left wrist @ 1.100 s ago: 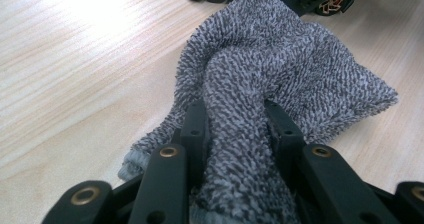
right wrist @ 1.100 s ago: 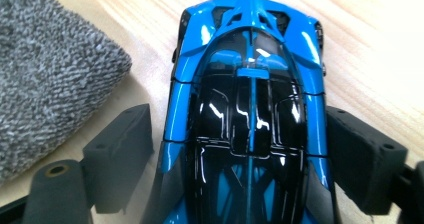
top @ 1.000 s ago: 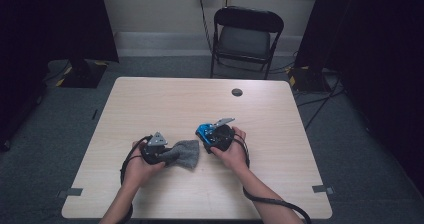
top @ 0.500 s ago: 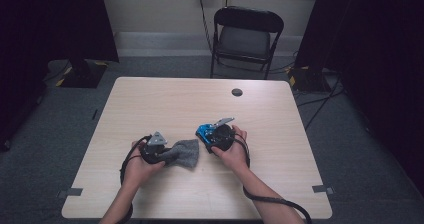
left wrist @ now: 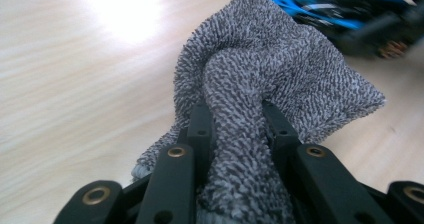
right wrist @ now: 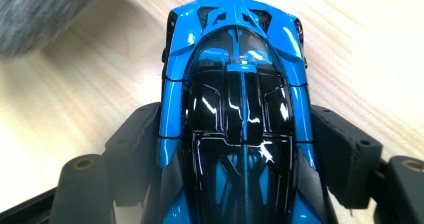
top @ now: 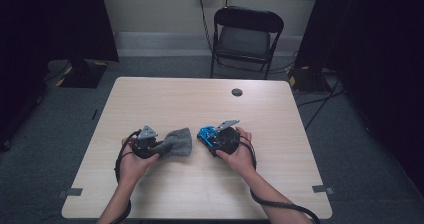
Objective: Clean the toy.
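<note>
We see 2 claws at work over a light wooden table [top: 165,99]. The left claw [top: 159,147] is clamped tight on a grey cloth [top: 176,141]; its jaws have just been closing, with a bunched fold of the cloth between them. In the left gripper view that fold of the cloth [left wrist: 260,84] rises between the 2 black jaws of the left claw [left wrist: 239,115], and the rest spreads out ahead onto the table [left wrist: 75,84]. From above, the cloth lies on the table just right of the left hand [top: 134,161], in the near half of the table, a little left of its middle.

The right claw [top: 210,138] grips a blue toy car [top: 206,134] by its 2 sides, the jaws standing wide around its body. In the right gripper view the toy car [right wrist: 235,84] points away from the camera, its black roof glossy, with the pads of the right claw [right wrist: 235,144] pressed on both flanks. The right hand [top: 240,154] holds that claw near the table's middle, and the car sits just beside the cloth, a small gap between them. The car [left wrist: 320,9] shows blurred beyond the cloth in the left gripper view.
</note>
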The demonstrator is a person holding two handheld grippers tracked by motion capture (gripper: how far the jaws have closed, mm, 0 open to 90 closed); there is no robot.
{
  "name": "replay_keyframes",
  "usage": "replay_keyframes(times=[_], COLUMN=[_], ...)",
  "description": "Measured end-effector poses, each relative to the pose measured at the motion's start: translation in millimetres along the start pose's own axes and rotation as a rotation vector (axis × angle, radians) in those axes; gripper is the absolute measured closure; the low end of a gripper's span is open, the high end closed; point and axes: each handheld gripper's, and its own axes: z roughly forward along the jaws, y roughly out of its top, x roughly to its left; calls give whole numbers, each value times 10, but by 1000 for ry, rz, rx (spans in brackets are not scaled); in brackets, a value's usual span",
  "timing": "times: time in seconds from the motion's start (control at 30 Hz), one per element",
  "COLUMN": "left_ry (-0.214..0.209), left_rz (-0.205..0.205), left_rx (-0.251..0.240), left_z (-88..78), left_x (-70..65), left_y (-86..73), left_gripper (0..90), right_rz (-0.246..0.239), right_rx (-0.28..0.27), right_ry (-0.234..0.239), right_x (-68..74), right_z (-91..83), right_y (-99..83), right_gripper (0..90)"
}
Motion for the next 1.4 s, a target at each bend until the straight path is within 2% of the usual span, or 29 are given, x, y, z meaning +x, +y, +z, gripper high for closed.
replay_keyframes(times=[0.27, 0.37, 0.53, 0.6, 0.67, 0.77, 0.8, 0.87, 1.0, 1.17, 1.23, 1.4], left_ry=[89, 130, 145, 158, 147, 135, 125, 93, 39, -6, -27, -50], left_rz=[-77, -68, -64, -44, -53, -39, -31, -35, -20, -21, -32, -44], left_rx=[-45, -42, -23, -8, -16, 8, 19, 11, -2, 2, -13, -15], left_z=[77, 169, 345, 401, 450, 506, 520, 539, 519, 500, 497, 474], left_x=[102, 109, 56, 21, -22, -81, -94, -125, -175, -197, -216, -217], left_y=[195, 312, 481, 531, 564, 578, 576, 560, 532, 495, 481, 450], left_gripper=[715, 715, 713, 712, 713, 713, 713, 714, 719, 723, 725, 726], right_rz=[-56, -71, -106, -118, -122, -129, -124, -115, -97, -86, -74, -56], right_rx=[-26, -37, -59, -64, -68, -80, -77, -81, -66, -46, -43, -40], right_ry=[34, 49, 74, 87, 92, 85, 92, 72, 62, 32, 27, 0], right_x=[135, 190, 292, 336, 351, 389, 381, 363, 281, 198, 165, 76], right_z=[-165, -209, -262, -271, -273, -273, -271, -270, -246, -226, -224, -234], right_y=[-2, -27, -23, -13, -8, 9, 15, 19, 4, -18, -23, -28], right_gripper=[262, 262, 262, 262, 262, 262, 262, 262, 262, 262, 262, 262])
